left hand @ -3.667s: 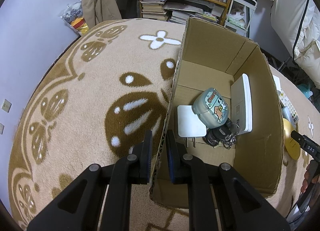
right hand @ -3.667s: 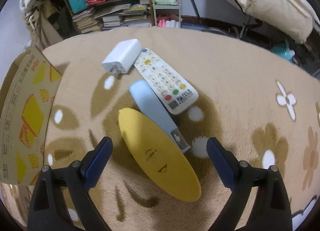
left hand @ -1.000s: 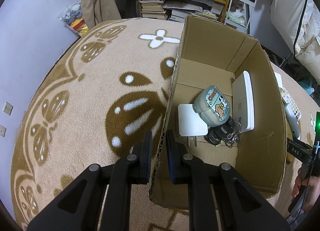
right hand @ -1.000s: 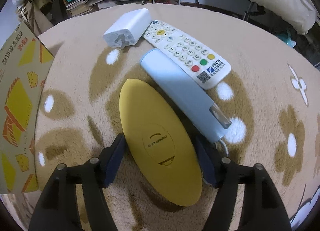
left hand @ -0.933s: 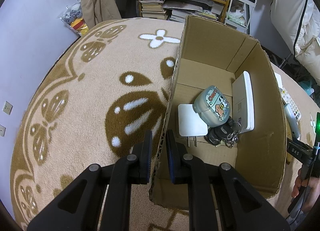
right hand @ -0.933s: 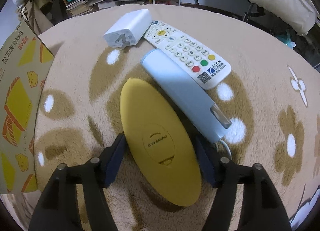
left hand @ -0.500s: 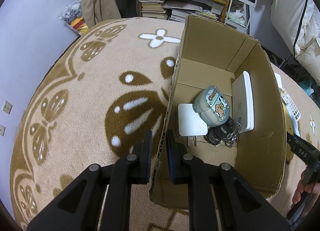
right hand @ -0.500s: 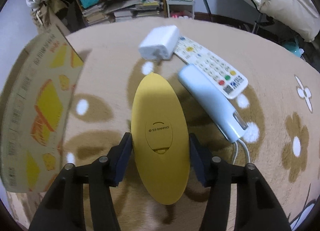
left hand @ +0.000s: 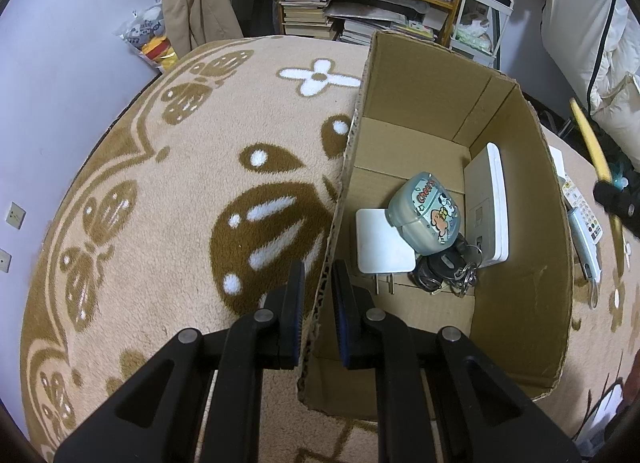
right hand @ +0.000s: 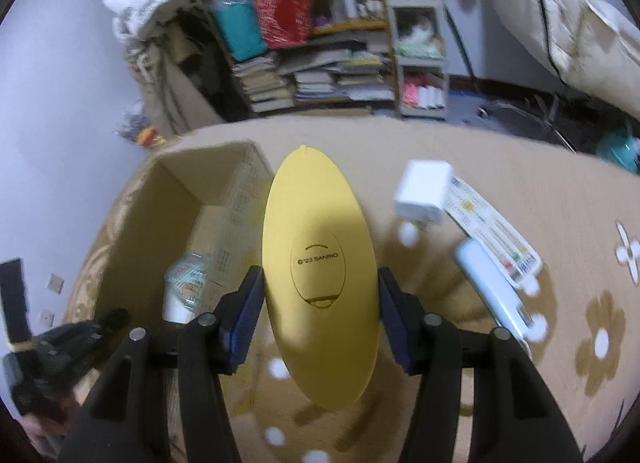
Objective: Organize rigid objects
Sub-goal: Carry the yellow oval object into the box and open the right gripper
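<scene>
Cluttered floor scene on a plush beige carpet (left hand: 180, 199) with brown leaf and white flower motifs. Open corrugated cardboard box (left hand: 520, 303) sits at centre; its tall side wall stands between the left gripper (left hand: 318, 295) and the contents. That gripper is pinched tight on the box's near wall edge, one pad inside, one outside.

Inside the box: a flat white charger (left hand: 382, 241) with prongs toward 6 o'clock, a rounded translucent case (left hand: 426, 219) printed "Cheers" with a cartoon dog, a dark key bundle (left hand: 448, 271), and a white slab device (left hand: 490, 207) leaning on the 3 o'clock wall.

Right gripper (right hand: 320, 319) clamps a smooth yellow oval case (right hand: 320, 283), lifted clear of the carpet, beside the box's rim; moulded text reads "©'23 SANRIO".

On the carpet at 3 o'clock of it: a white adapter (right hand: 424, 191), a white remote (right hand: 492, 235) with coloured buttons, a pale blue bar-shaped device (right hand: 490, 283). Stacked books (right hand: 312, 79) at 12 o'clock.
</scene>
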Demonstrator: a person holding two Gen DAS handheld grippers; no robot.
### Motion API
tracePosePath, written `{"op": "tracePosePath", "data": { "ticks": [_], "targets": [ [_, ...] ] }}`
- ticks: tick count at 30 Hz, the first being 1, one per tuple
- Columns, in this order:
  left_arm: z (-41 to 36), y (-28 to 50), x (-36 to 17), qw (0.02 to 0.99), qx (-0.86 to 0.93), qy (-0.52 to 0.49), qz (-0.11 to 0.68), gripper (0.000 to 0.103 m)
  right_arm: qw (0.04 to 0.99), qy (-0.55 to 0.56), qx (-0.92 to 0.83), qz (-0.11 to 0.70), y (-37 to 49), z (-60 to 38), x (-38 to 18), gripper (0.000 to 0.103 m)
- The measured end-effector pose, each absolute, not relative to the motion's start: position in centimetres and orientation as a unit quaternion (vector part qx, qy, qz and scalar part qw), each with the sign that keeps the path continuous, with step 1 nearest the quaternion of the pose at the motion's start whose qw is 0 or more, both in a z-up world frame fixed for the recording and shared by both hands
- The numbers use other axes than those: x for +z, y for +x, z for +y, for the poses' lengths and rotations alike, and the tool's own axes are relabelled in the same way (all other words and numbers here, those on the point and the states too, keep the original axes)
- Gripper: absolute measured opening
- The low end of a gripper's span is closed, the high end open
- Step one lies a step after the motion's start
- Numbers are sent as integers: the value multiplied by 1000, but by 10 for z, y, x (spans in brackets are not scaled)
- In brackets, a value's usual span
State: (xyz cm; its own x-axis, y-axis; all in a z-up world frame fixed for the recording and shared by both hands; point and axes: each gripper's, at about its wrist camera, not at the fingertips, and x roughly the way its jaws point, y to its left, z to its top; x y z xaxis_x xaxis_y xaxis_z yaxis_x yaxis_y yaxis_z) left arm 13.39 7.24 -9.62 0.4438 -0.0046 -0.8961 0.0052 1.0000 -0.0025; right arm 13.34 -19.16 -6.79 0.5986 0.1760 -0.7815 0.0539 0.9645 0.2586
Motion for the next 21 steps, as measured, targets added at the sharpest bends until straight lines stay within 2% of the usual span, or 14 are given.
{"op": "tracePosePath", "data": {
  "ticks": [8, 21],
  "targets": [
    [73, 133, -96, 850, -3, 2, 527, 13, 890, 128, 91, 428, 147, -151, -49, 60],
    [73, 136, -99, 849, -8, -13, 529, 14, 886, 106, 143, 429, 162, -103, -62, 60]
  ]
}}
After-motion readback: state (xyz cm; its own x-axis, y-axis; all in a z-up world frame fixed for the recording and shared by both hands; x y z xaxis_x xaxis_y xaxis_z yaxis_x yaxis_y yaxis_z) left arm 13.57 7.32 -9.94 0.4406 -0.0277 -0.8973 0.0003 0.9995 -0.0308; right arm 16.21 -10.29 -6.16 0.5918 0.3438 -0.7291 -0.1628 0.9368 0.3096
